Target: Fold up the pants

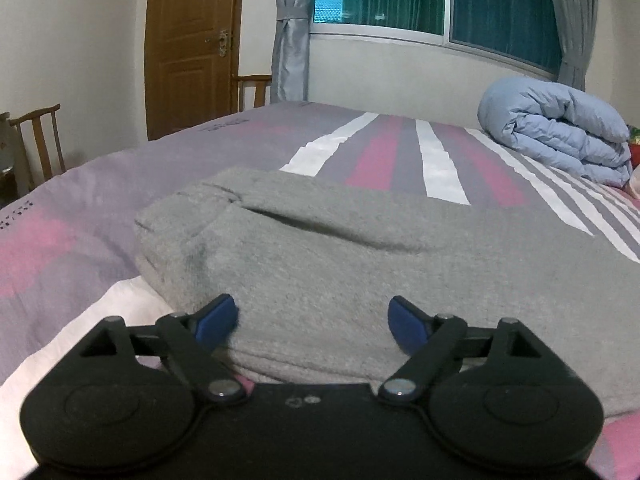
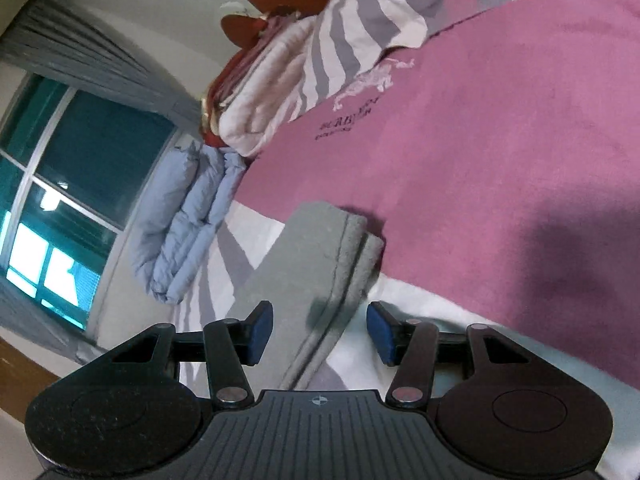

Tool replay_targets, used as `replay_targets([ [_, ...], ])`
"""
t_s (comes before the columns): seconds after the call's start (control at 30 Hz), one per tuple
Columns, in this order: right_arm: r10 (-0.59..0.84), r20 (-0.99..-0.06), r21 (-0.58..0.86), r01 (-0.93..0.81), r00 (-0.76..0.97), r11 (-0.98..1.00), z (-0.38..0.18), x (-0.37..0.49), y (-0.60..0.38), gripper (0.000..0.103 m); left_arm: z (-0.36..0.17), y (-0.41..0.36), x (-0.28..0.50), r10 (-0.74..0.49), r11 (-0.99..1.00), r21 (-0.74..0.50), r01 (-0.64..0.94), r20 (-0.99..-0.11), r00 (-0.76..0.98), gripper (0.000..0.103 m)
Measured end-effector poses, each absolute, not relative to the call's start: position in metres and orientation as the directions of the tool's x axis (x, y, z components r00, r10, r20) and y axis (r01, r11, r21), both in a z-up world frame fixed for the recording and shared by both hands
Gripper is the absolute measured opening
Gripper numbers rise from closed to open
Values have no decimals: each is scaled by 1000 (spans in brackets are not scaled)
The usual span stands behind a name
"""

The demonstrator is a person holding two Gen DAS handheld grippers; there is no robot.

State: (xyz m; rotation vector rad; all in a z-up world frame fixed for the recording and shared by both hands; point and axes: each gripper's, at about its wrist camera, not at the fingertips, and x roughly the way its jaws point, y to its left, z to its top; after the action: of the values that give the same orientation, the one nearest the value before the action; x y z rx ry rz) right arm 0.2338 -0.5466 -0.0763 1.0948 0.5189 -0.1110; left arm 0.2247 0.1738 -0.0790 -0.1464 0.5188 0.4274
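The left gripper (image 1: 313, 322) stood with fingers spread wide above the near edge of the folded grey pants (image 1: 360, 272), gripping nothing. The right gripper (image 2: 320, 330) was half-open over the pants' edge, empty. One pair of pants lay on the bed (image 1: 80, 200); one rolled blue duvet (image 1: 560, 128) lay beyond.

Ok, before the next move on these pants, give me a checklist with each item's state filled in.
1. Left gripper free of cloth: ok, jaws stand apart, pads clear of the fabric.
2. Right gripper free of cloth: ok, jaws apart, nothing pinched; pants show between them beyond the pads.
3. Pants folded into a bundle: ok, gray layers stacked on the bed.
4. Edges lined up: cannot tell, the right wrist view shows layered edges slightly stepped, and it is blurred.
5. Room around the pants: ok, the blue duvet lies well apart.
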Motion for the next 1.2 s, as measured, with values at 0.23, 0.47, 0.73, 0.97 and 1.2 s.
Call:
replay_targets([
  [0.23,219,-565,717,342,796,607,-89,281,-549,11,-80,173,228,359,904,-16,-428,-517,777,80],
  [0.47,213,-512,660,222,832,718,-71,273,-553,9,-79,173,228,345,908,-30,-418,-515,785,82],
  [0.73,139,-529,635,282,837,719,-68,265,-535,9,-73,180,215,336,902,-86,-423,-477,812,82],
  [0.97,235,-376,533,1,896,846,2,270,-428,9,-63,201,191,386,845,-186,-501,-435,814,88],
  [1.2,513,-352,474,-324,783,819,11,269,-257,9,-67,237,165,394,783,-284,-553,-461,795,88],
])
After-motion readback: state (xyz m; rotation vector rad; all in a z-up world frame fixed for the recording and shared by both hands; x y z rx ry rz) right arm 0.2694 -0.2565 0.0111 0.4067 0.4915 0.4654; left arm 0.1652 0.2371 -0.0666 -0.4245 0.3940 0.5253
